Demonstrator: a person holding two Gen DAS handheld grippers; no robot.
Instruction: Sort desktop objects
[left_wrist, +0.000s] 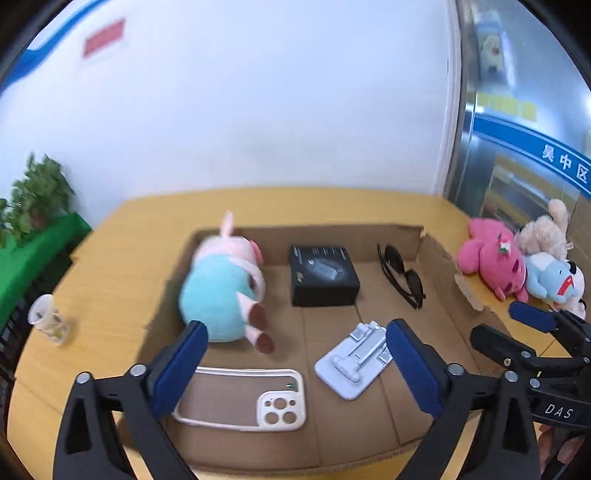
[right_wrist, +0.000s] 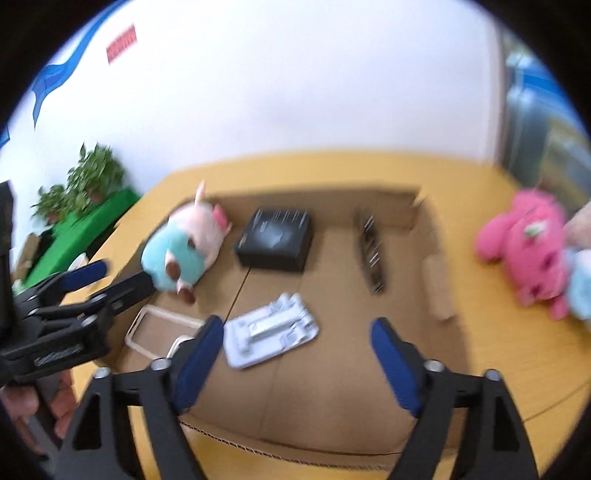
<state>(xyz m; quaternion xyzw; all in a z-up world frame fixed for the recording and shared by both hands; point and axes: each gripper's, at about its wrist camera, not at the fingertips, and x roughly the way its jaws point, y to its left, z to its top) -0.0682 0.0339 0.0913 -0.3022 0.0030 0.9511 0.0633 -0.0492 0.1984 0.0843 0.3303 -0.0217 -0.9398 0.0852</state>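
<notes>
A flat cardboard tray (left_wrist: 436, 254) (right_wrist: 436, 280) on the yellow table holds a pig plush in a teal dress (left_wrist: 221, 284) (right_wrist: 184, 243), a black box (left_wrist: 323, 275) (right_wrist: 275, 238), black sunglasses (left_wrist: 400, 275) (right_wrist: 371, 251), a white phone stand (left_wrist: 351, 363) (right_wrist: 269, 330) and a white phone case (left_wrist: 243, 398) (right_wrist: 155, 332). My left gripper (left_wrist: 295, 365) (right_wrist: 114, 275) is open and empty above the tray's near left part. My right gripper (right_wrist: 297, 362) (left_wrist: 513, 328) is open and empty over the tray's near right part.
A pink plush (left_wrist: 491, 258) (right_wrist: 524, 251), a beige plush (left_wrist: 546, 229) and a blue-and-white plush (left_wrist: 557, 280) lie on the table right of the tray. A clear plastic cup (left_wrist: 48, 319) stands at the left. Green plants (left_wrist: 33, 195) (right_wrist: 85, 184) sit beyond the table's left edge.
</notes>
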